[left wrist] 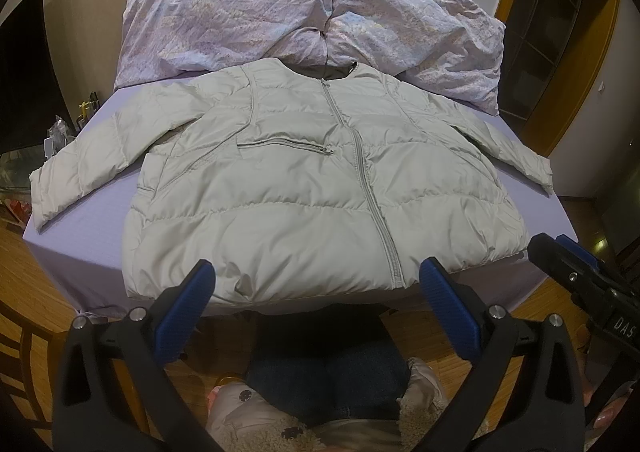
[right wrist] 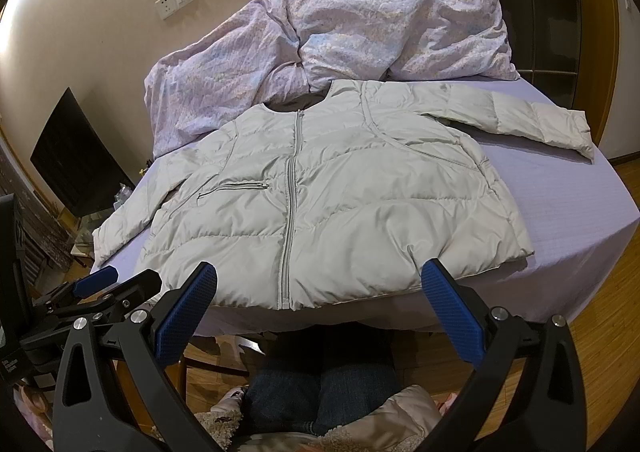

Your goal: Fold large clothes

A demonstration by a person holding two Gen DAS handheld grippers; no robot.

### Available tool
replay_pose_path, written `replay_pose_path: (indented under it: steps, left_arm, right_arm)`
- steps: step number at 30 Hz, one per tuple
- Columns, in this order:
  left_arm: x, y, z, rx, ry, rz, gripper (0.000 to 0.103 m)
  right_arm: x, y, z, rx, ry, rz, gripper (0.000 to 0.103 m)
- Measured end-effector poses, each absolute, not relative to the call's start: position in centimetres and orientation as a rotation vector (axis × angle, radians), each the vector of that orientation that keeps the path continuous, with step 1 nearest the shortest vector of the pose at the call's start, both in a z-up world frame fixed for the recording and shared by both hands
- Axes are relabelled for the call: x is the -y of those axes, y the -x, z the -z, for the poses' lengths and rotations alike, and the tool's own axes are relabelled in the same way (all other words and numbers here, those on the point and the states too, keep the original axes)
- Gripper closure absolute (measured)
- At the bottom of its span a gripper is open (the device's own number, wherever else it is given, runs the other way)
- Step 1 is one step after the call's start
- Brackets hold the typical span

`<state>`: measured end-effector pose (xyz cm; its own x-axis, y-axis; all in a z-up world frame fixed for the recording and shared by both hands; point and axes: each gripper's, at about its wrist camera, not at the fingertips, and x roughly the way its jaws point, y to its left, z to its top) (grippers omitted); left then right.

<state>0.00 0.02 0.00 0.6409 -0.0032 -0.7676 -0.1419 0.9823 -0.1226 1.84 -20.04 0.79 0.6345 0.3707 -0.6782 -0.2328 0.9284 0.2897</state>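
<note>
I have both tools held out over the near edge of the bed [left wrist: 80, 268], tipped down toward it. My left gripper [left wrist: 316, 276] has its blue fingers [left wrist: 188, 312] spread wide with nothing between them, tips hovering just short of the jacket's hem. My right gripper [right wrist: 320, 276] is the same, spread wide and empty, with the left one showing at its 9 o'clock. The pale grey puffer jacket [left wrist: 304, 180] lies flat and zipped on the lilac sheet, collar at 12 o'clock, hem toward me, sleeves spread to 9 and 3 o'clock. A rumpled floral duvet [left wrist: 280, 16] is heaped beyond the collar, touching it I think, though the fisheye bend makes that hard to judge. Below the tools I see legs in dark jeans [left wrist: 328, 380]
</note>
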Motion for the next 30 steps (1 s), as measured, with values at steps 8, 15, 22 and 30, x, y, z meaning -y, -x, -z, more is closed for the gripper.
replay_pose_path:
  steps: [8, 15, 22, 30]
  left_arm:
    - [-0.01, -0.01, 0.01, -0.873, 0.178, -0.079, 0.002]
    - [-0.02, 0.00, 0.00, -0.873, 0.179, -0.079, 0.002]
    - [-0.02, 0.00, 0.00, -0.873, 0.179, -0.079, 0.002]
    - [-0.02, 0.00, 0.00, -0.873, 0.180, -0.079, 0.002]
  right_arm:
    - [20.08, -1.81, -0.75, -0.815, -0.182, -0.346, 0.001]
    - [20.12, -1.81, -0.69, -0.815, -0.183, -0.347, 0.001]
    - [20.11, -1.86, -0.61, -0.815, -0.183, -0.347, 0.001]
    - [20.11, -1.96, -0.51, -0.817, -0.184, -0.348, 0.001]
